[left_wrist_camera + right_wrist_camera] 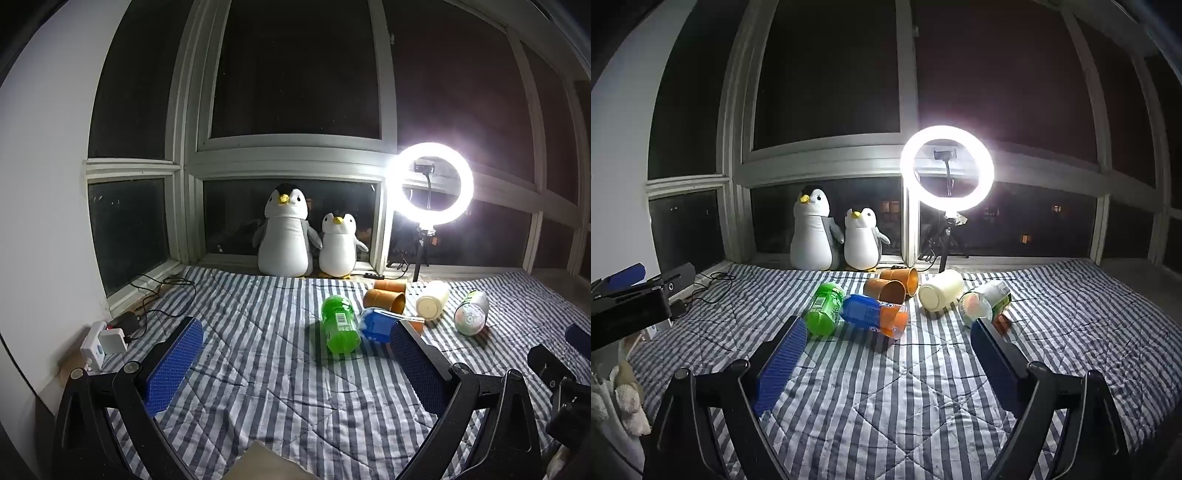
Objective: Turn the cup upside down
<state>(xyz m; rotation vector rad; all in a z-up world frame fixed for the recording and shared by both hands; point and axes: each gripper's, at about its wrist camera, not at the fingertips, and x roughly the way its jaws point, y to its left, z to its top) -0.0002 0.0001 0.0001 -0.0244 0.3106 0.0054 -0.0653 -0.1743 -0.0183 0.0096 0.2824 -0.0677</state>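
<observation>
Nothing looks done yet: every cup lies on its side on the striped quilt (886,387), none grasped. The left gripper (295,354) and right gripper (886,350) both hold their jaws wide apart and empty. The blue and orange cup (873,314) lies just ahead, between the right jaws; the green cup (824,308) touches it.

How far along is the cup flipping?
Nothing looks done: the green cup, blue-and-orange cup, two brown cups, white cup and patterned cup all lie sideways on the striped blanket. Left gripper and right gripper hang open, empty. Every flip remains.
</observation>
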